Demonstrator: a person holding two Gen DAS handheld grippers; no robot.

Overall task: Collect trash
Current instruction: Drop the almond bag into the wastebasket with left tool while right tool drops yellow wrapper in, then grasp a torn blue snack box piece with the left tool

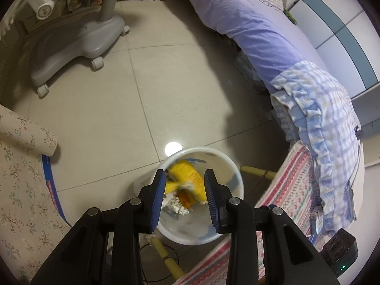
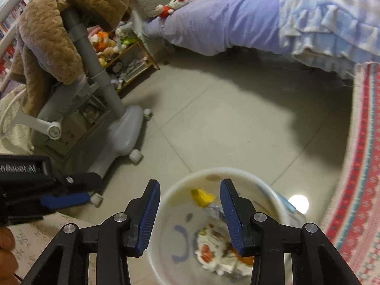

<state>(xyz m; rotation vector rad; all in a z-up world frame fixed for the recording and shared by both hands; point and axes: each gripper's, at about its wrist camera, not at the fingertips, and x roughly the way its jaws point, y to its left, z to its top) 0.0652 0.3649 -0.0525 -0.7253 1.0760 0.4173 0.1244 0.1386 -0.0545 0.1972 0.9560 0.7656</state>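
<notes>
A white plastic trash bin (image 1: 234,173) stands on the tiled floor below both grippers; it also shows in the right wrist view (image 2: 166,216). Inside lie a yellow wrapper (image 1: 190,175), blurred with motion, crumpled white paper (image 1: 177,205) and an orange scrap. In the right wrist view the yellow wrapper (image 2: 201,197) and the paper trash (image 2: 218,254) sit in the bin. My left gripper (image 1: 185,175) is open and empty above the bin. My right gripper (image 2: 190,187) is open and empty above the bin too. The left gripper (image 2: 64,199) shows at the left of the right wrist view.
A grey wheeled chair base (image 1: 78,45) stands on the floor at the far left. A bed with a purple sheet (image 1: 256,28) runs along the right. A patterned rug (image 2: 356,178) lies by the bin. A floral cushion (image 1: 21,166) is at the left. A toy shelf (image 2: 123,49) stands behind.
</notes>
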